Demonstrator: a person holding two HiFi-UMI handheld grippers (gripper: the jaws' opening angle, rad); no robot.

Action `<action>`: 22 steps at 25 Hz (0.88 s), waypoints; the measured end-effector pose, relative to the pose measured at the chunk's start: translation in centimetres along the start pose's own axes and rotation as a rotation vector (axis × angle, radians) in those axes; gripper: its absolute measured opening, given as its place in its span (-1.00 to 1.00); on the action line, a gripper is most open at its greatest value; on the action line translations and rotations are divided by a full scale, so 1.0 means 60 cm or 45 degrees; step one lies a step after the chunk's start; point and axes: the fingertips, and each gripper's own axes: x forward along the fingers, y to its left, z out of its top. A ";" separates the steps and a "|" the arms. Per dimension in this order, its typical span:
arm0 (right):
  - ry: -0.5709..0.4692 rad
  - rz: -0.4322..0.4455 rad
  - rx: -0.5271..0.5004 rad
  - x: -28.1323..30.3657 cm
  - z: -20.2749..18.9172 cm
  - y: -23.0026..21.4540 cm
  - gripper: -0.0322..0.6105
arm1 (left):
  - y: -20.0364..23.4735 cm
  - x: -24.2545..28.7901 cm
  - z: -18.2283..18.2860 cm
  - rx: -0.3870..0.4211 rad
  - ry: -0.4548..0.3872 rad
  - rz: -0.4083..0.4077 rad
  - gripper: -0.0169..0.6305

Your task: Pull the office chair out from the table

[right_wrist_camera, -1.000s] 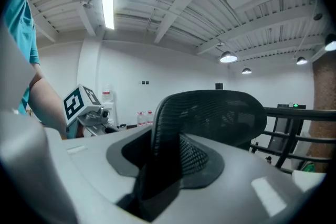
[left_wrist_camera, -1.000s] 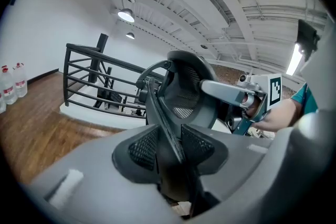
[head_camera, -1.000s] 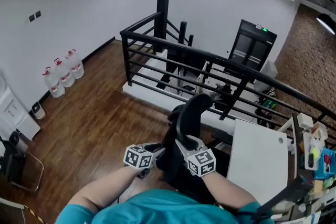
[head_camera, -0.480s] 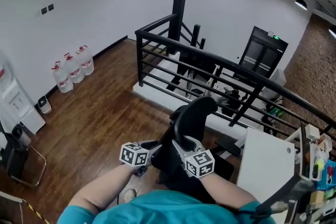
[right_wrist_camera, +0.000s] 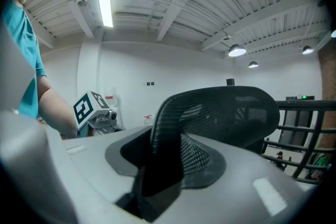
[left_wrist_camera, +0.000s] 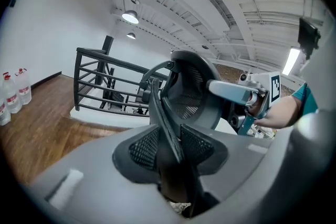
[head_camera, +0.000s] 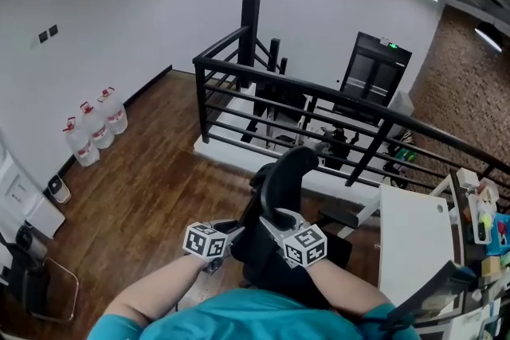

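Observation:
The black mesh office chair (head_camera: 287, 175) stands on the wood floor, left of the white table (head_camera: 410, 239), with a gap between them. My left gripper (head_camera: 237, 232) is shut on the left edge of the backrest (left_wrist_camera: 186, 89); its jaws have just been opening slightly, and the frame stays pinched between the pads (left_wrist_camera: 197, 147). My right gripper (head_camera: 272, 217) is shut on the backrest's right edge (right_wrist_camera: 220, 107); its jaws have also just been opening a little, the edge still between the pads (right_wrist_camera: 197, 157). The seat is hidden behind the backrest and my arms.
A black railing (head_camera: 319, 103) runs behind the chair, above a lower level. Water jugs (head_camera: 96, 123) stand by the left wall. Cluttered shelves (head_camera: 482, 215) sit beyond the table at the right. A small metal-framed chair (head_camera: 36, 283) stands at the lower left.
The chair and both grippers have travelled together across the floor, and the gap to the white table is wider. Both grips stay on the backrest.

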 end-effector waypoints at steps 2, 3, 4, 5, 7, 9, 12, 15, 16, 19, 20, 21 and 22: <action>0.011 0.007 0.003 0.024 0.000 0.017 -0.41 | 0.021 -0.020 -0.010 -0.005 0.022 -0.004 -0.54; 0.013 0.011 0.004 0.037 0.002 0.024 -0.41 | 0.030 -0.031 -0.009 -0.003 0.023 -0.004 -0.53; 0.014 0.014 0.006 0.049 0.004 0.031 -0.41 | 0.038 -0.043 -0.006 0.001 0.019 -0.004 -0.53; 0.016 0.017 0.006 0.061 0.007 0.039 -0.41 | 0.046 -0.055 -0.001 0.008 0.012 -0.003 -0.53; 0.019 0.023 0.004 0.084 0.010 0.054 -0.41 | 0.063 -0.076 -0.002 0.005 0.013 -0.003 -0.52; 0.019 0.026 0.006 0.105 0.014 0.069 -0.41 | 0.084 -0.095 -0.008 -0.006 0.020 0.004 -0.51; 0.020 0.028 0.008 0.143 0.020 0.089 -0.41 | 0.111 -0.127 0.003 0.011 0.005 0.027 -0.52; 0.026 0.028 0.005 0.179 0.022 0.107 -0.41 | 0.147 -0.151 -0.006 -0.012 0.011 0.051 -0.53; 0.027 0.027 0.006 0.190 0.023 0.113 -0.41 | 0.158 -0.159 -0.006 -0.015 0.010 0.059 -0.54; 0.032 0.025 0.012 0.222 0.028 0.127 -0.40 | 0.184 -0.185 0.006 -0.006 -0.010 0.082 -0.55; 0.036 0.027 0.015 0.232 0.029 0.131 -0.40 | 0.191 -0.193 0.012 0.001 -0.017 0.088 -0.55; 0.040 0.032 0.016 0.242 0.031 0.135 -0.39 | 0.199 -0.200 0.014 0.002 -0.020 0.093 -0.55; 0.043 0.037 0.017 0.250 0.032 0.139 -0.39 | 0.207 -0.205 0.014 -0.003 -0.019 0.098 -0.55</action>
